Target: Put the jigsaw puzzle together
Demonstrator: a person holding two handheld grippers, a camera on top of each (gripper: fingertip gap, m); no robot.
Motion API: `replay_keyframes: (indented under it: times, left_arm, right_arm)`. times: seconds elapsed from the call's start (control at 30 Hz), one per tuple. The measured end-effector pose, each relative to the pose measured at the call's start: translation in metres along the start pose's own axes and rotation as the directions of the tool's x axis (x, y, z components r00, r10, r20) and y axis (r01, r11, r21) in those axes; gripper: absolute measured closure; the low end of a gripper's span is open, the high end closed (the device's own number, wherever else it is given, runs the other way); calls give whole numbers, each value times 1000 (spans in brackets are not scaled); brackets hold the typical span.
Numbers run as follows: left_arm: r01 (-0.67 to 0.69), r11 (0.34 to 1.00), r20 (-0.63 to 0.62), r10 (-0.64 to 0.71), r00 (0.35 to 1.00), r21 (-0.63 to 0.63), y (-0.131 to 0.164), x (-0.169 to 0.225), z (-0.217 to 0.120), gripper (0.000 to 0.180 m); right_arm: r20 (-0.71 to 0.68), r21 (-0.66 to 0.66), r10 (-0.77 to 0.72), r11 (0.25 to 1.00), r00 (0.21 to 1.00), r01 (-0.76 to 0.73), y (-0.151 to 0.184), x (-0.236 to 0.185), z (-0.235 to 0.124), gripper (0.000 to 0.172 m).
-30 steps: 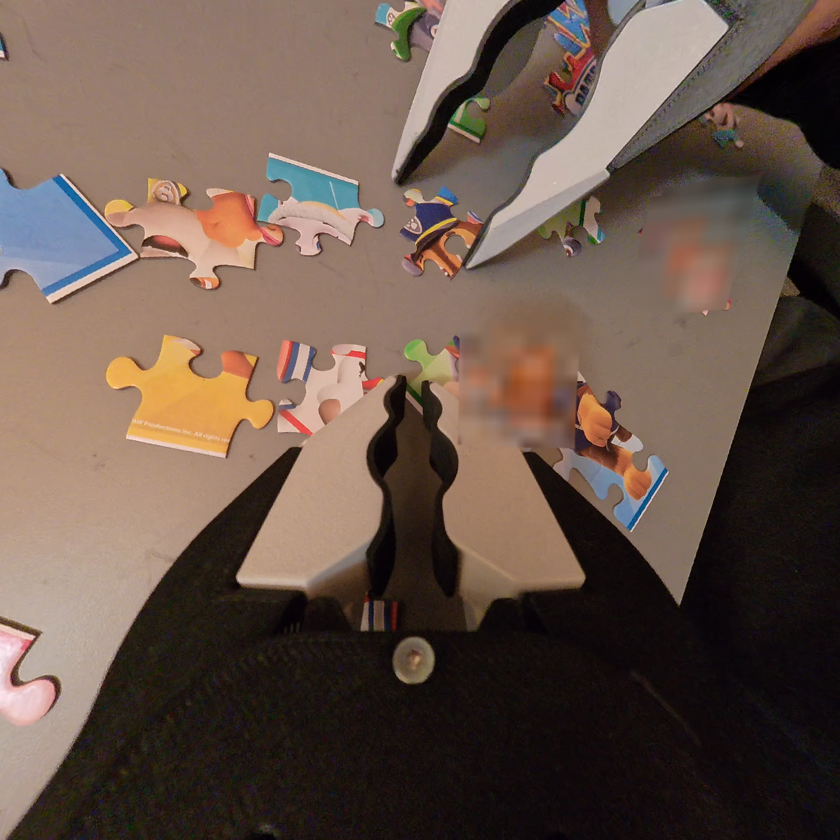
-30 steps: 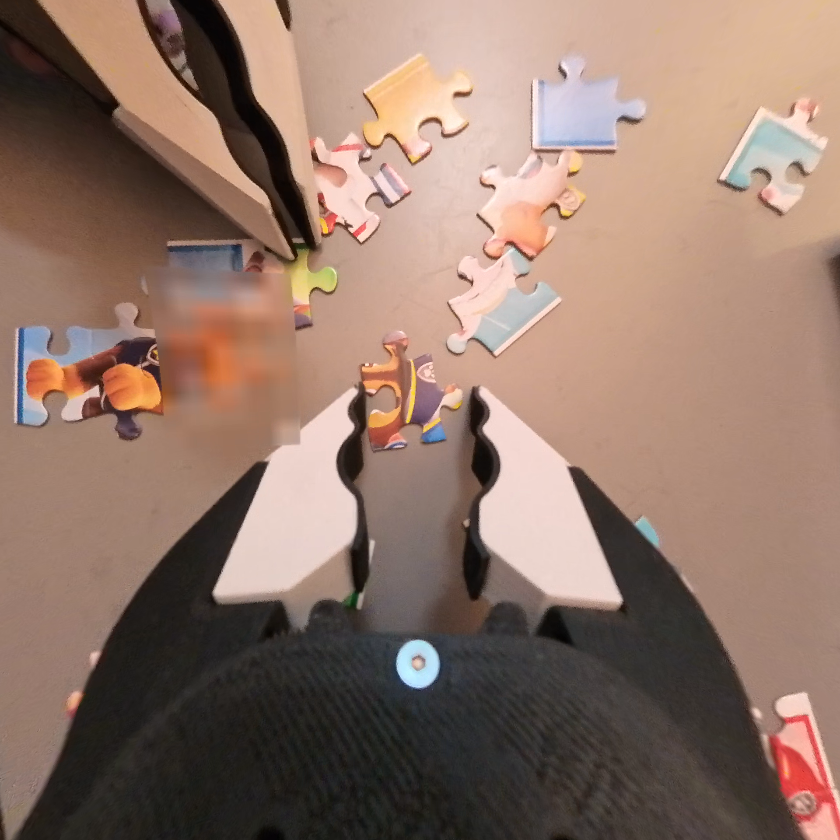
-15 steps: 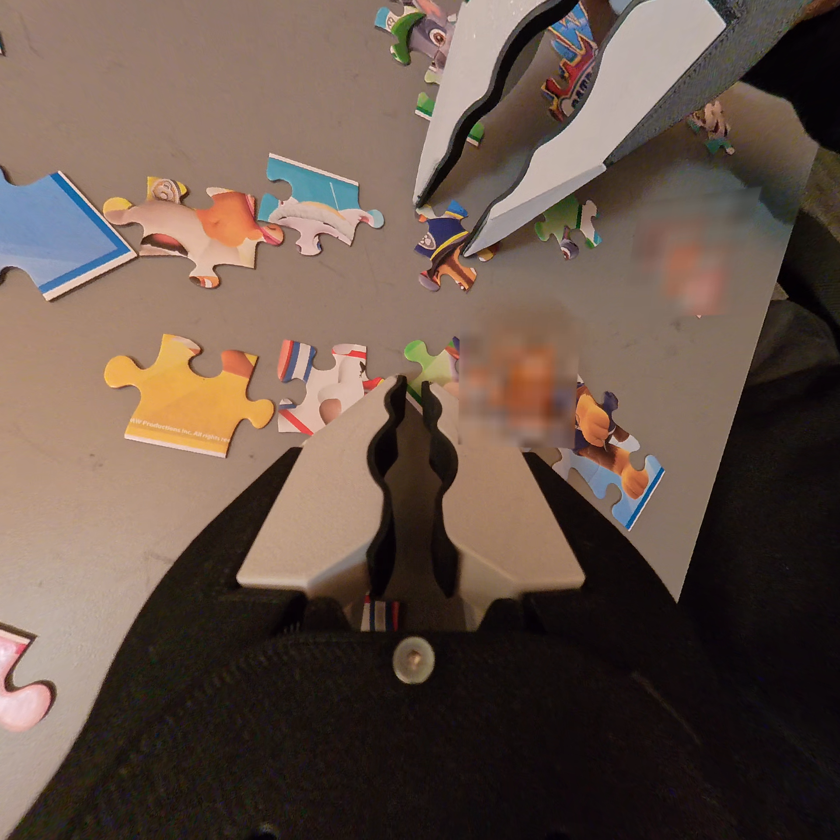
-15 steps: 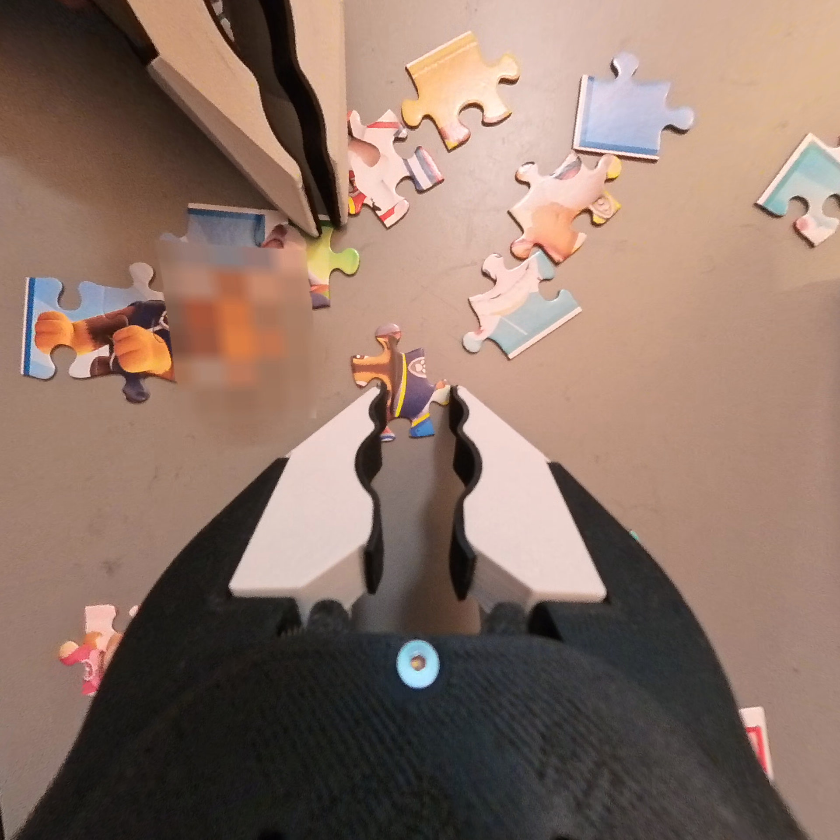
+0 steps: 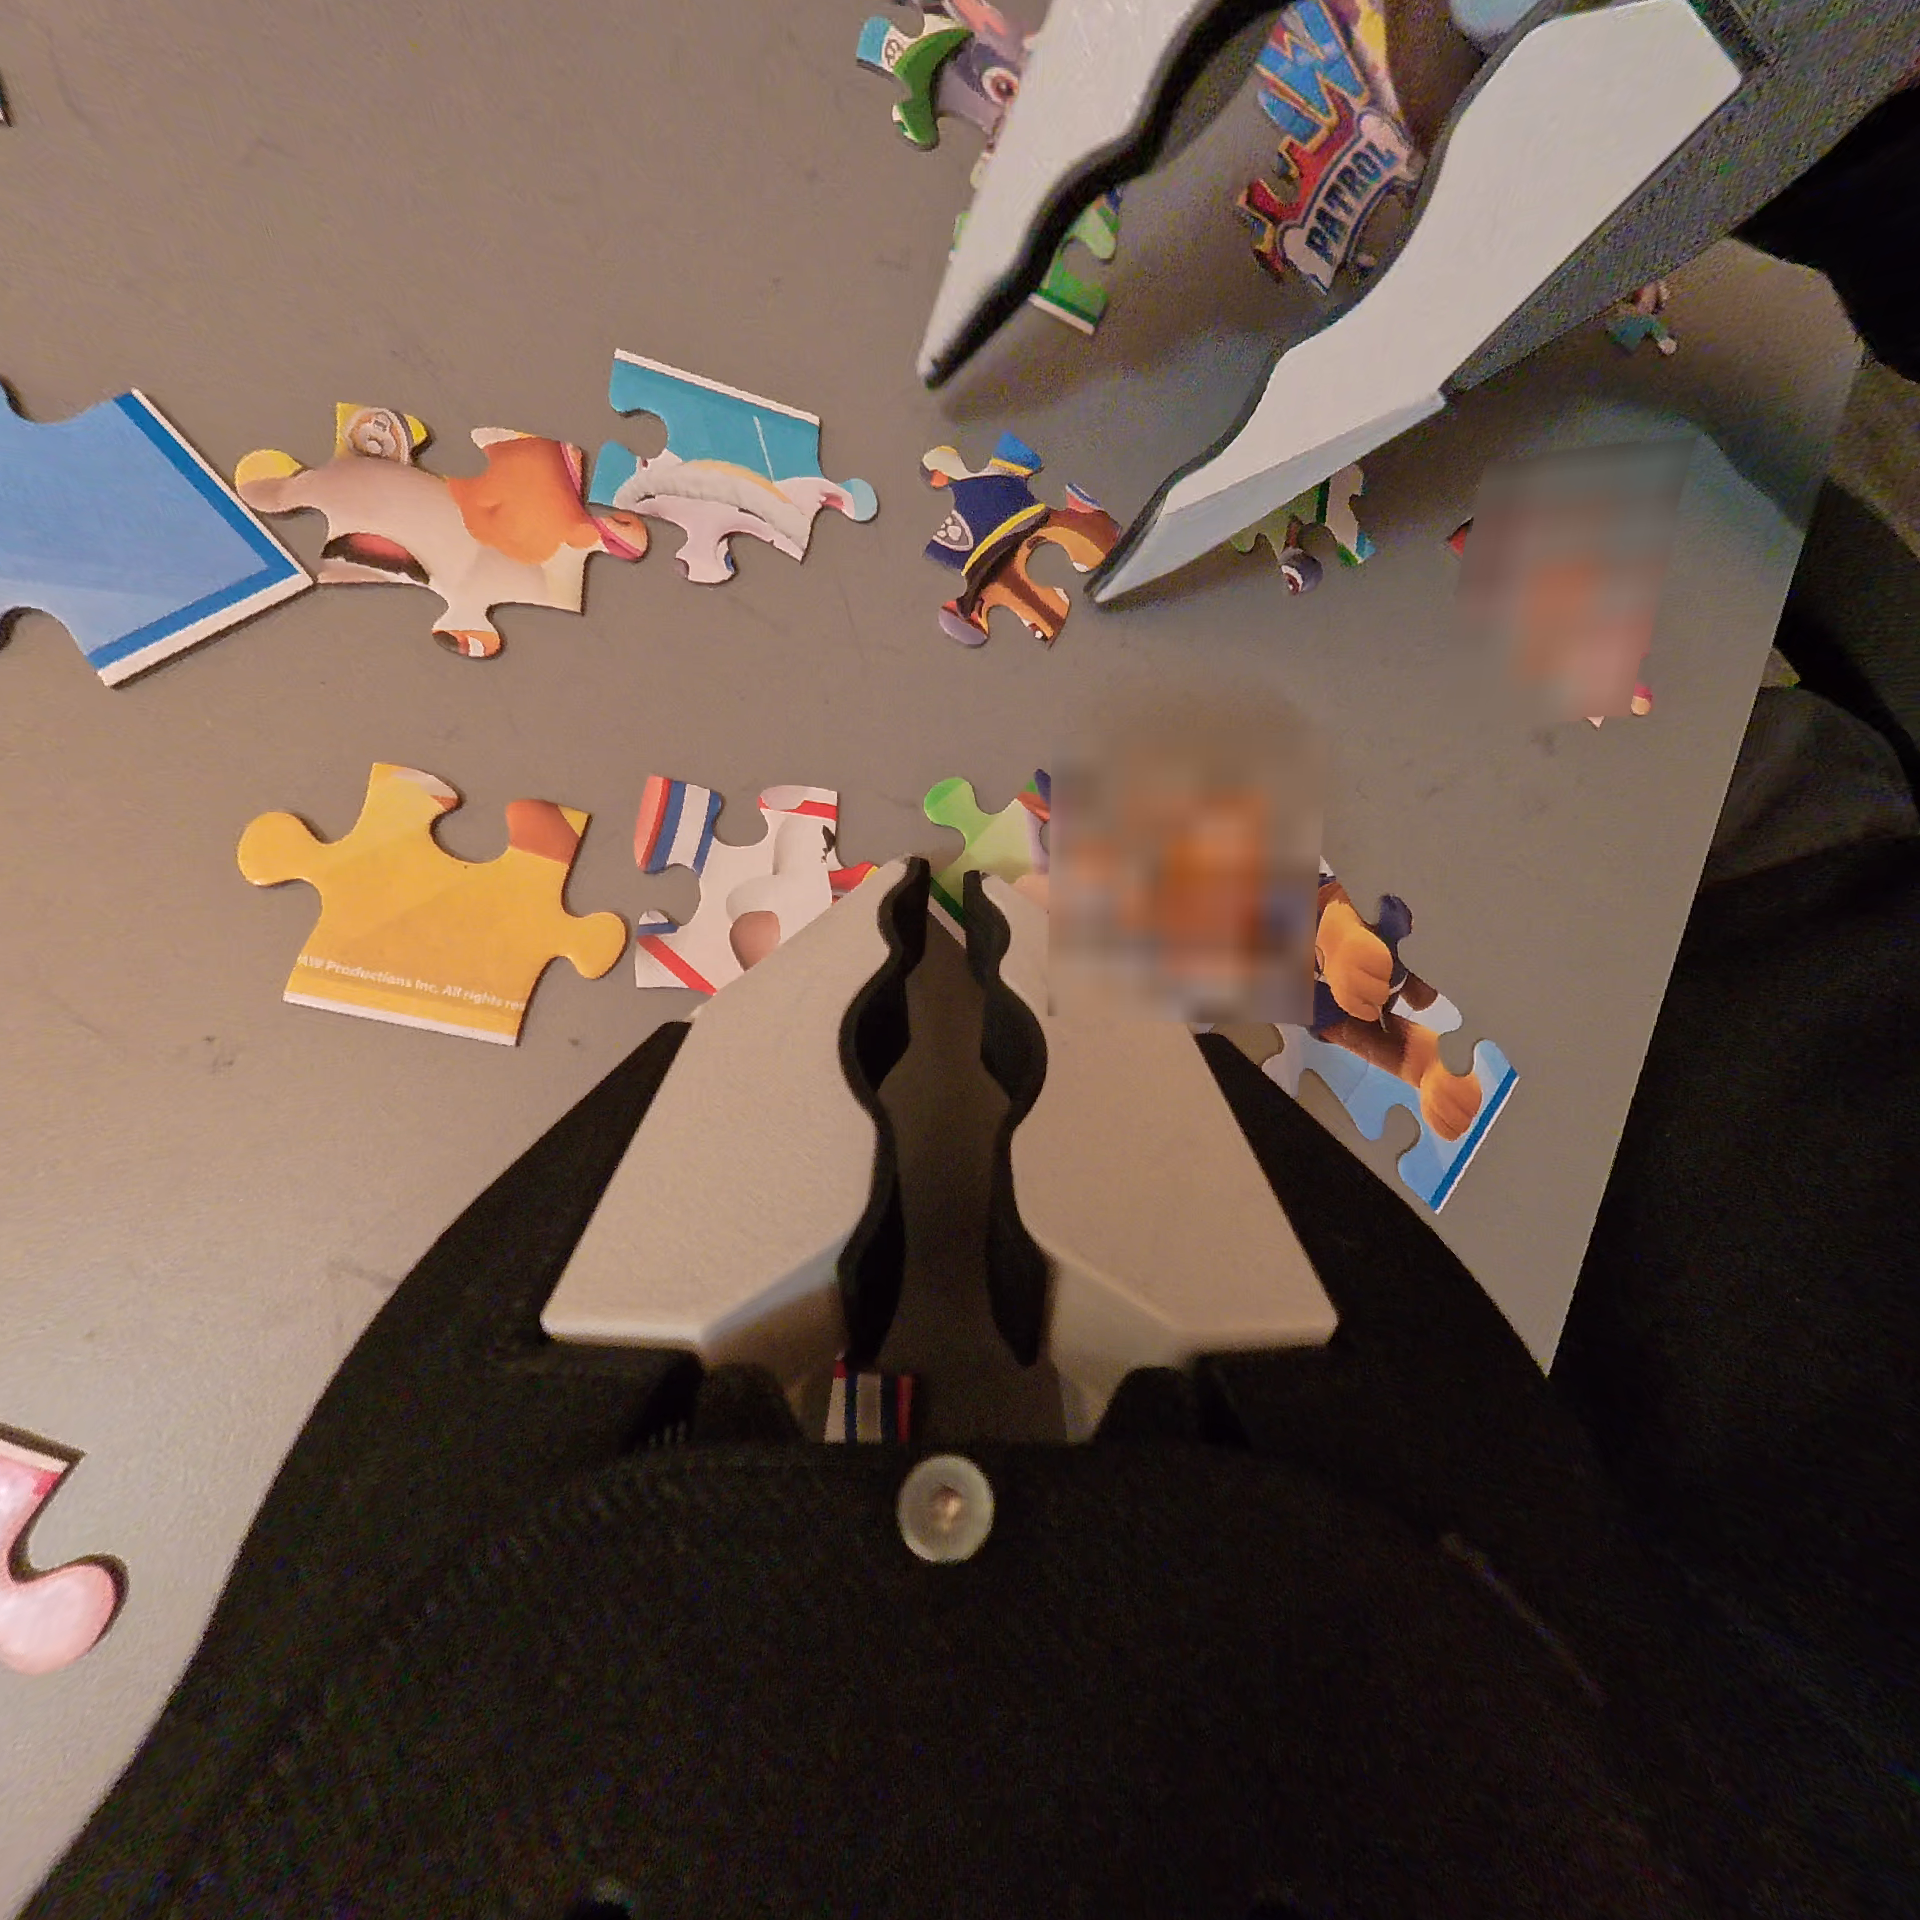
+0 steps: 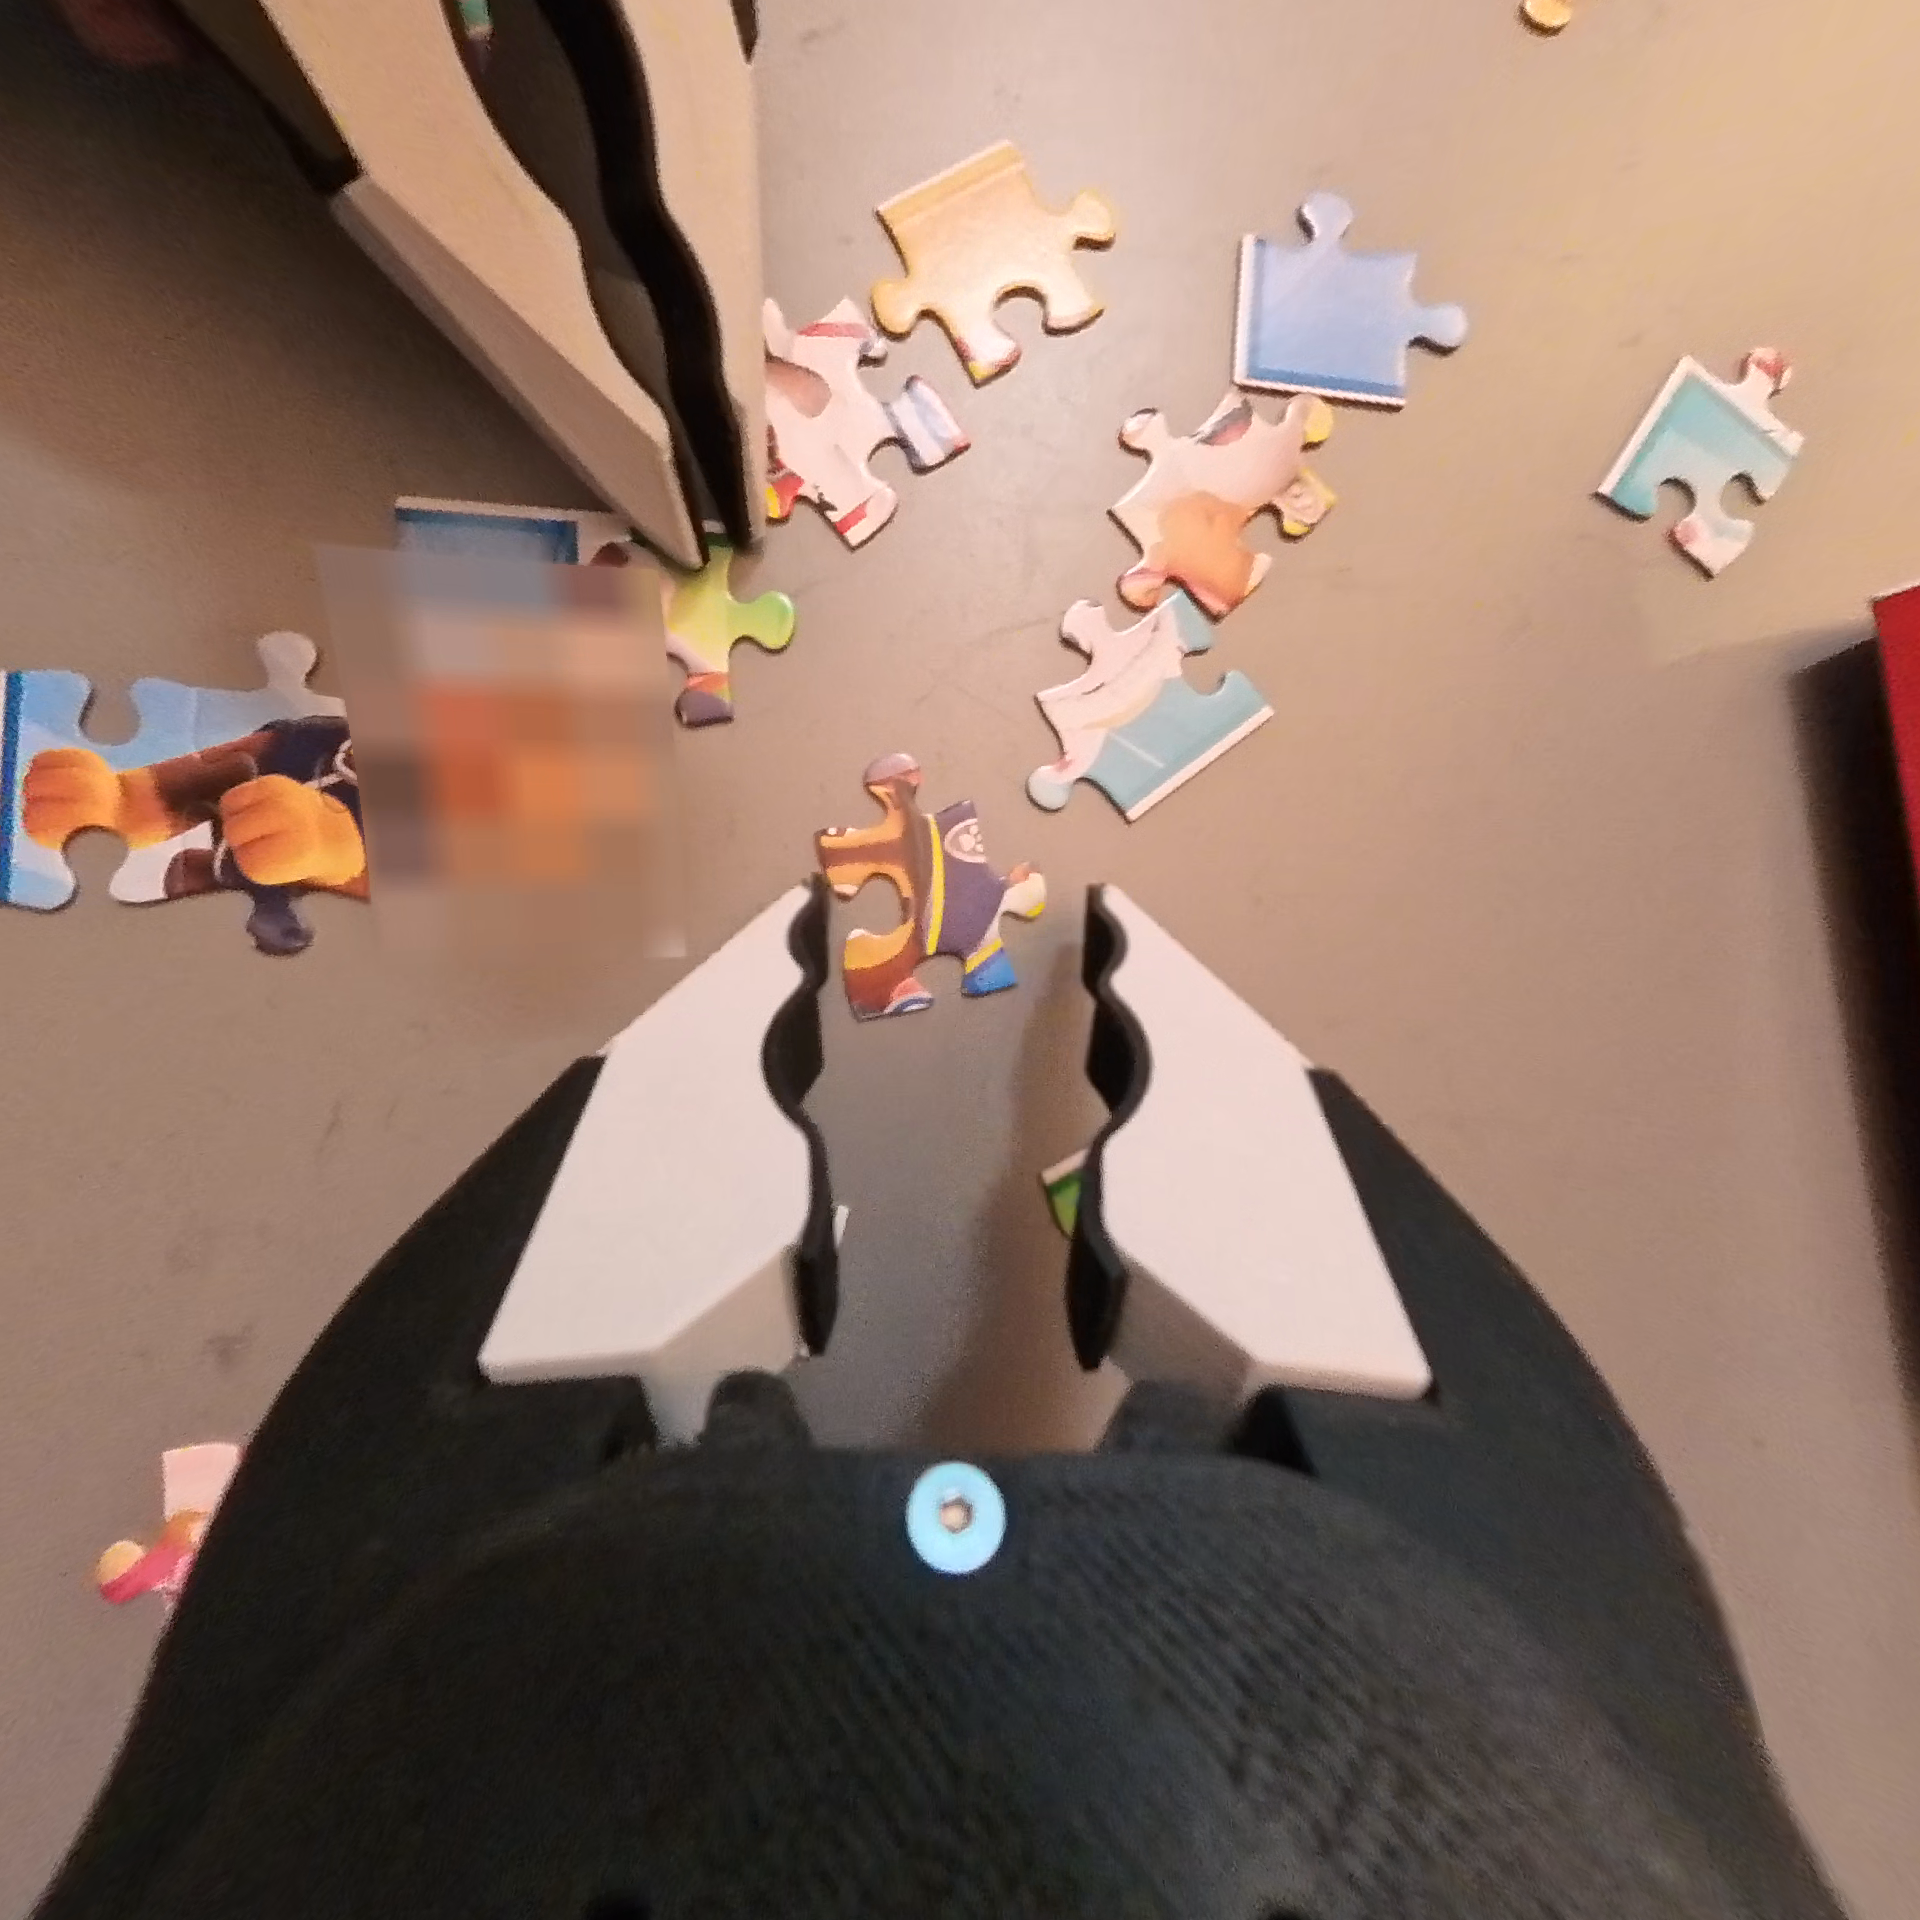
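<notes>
1. At the far left of the left wrist view we saw a blue piece (image 5: 114, 530) cut by the frame edge, and a pink piece (image 5: 42, 1579) at lower left on the grey table (image 5: 416, 208).
2. Right of the blue one lay an orange-and-white piece (image 5: 457, 530), then a teal piece (image 5: 727, 468); below them sat a yellow piece (image 5: 416, 914) and a red-white-blue piece (image 5: 738, 894).
3. At frame centre our left gripper (image 5: 943, 878) had its jaws narrowed to a thin slit. Its tips stood over the edge of a green piece (image 5: 977, 831); we could not tell whether they pinched it.
4. Right of centre lay a navy-and-brown piece (image 5: 1008, 551), flat on the table, with one finger (image 5: 1247, 488) of the right gripper just beside it.
5. In the right wrist view, a brown-paw piece (image 6: 187, 800) lay at far left.
6. At centre our right gripper (image 6: 951, 904) stood wide, gripping nothing. The navy-and-brown piece (image 6: 925, 894) lay flat between its tips, close to the left pad and clear of the right.
7. At upper right lay a light-blue piece (image 6: 1340, 312) and, farther right, a pale teal piece (image 6: 1704, 468).
</notes>
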State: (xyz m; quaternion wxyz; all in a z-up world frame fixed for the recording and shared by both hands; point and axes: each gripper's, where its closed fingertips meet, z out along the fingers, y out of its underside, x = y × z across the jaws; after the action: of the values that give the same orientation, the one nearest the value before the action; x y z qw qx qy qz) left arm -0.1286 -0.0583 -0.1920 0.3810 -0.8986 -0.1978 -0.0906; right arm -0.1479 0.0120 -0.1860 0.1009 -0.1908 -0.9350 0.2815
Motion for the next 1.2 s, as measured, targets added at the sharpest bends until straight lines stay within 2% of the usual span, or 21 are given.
replay_keyframes:
  times: [0.1, 0.17, 0.3, 0.37, 0.73, 0.77, 0.8, 0.97, 1.07, 1.2]
  left_arm:
    - [-1, 1000, 1, 1, 1000, -1, 0, 0, 0, 176]
    - [0, 1000, 2, 0, 1000, 0, 0, 0, 0, 176]
    - [1, 1000, 0, -1, 1000, 0, 0, 0, 0, 176]
    - [1, 1000, -2, -1, 1000, 1, 0, 0, 0, 176]
    - [-2, 1000, 3, 2, 1000, -1, 0, 0, 0, 176]
    - [-1, 1000, 3, 1, 1000, -1, 0, 0, 0, 176]
    - [-1, 1000, 2, 1, 1000, -1, 0, 0, 0, 176]
    - [2, 1000, -2, -2, 1000, 1, 0, 0, 0, 176]
    - [2, 1000, -2, -2, 1000, 1, 0, 0, 0, 176]
    - [-1, 1000, 3, 1, 1000, -1, 0, 0, 0, 176]
  right_arm:
    - [39, 1, -21, 1000, 999, 21, 0, -5, 6, 112]
    - [69, 7, -20, 1000, 997, 20, -3, -9, 8, 111]
    - [88, -4, 14, 1000, 996, -13, -4, -12, 10, 122]
    - [89, 2, 15, 1000, 996, -15, -4, -14, 9, 142]
    - [77, 4, 3, 1000, 997, -4, -3, -21, 6, 143]
    - [80, 14, -2, 1000, 997, 0, -5, -23, 5, 151]
    - [81, 29, -9, 1000, 997, 6, -8, -25, 3, 167]
    - [51, 3, -9, 1000, 999, 9, -7, -26, 2, 147]
    - [-8, 13, -8, 1000, 1000, 8, -8, -12, 1, 126]
    - [37, 2, 9, 1000, 999, -9, -2, -1, 8, 115]
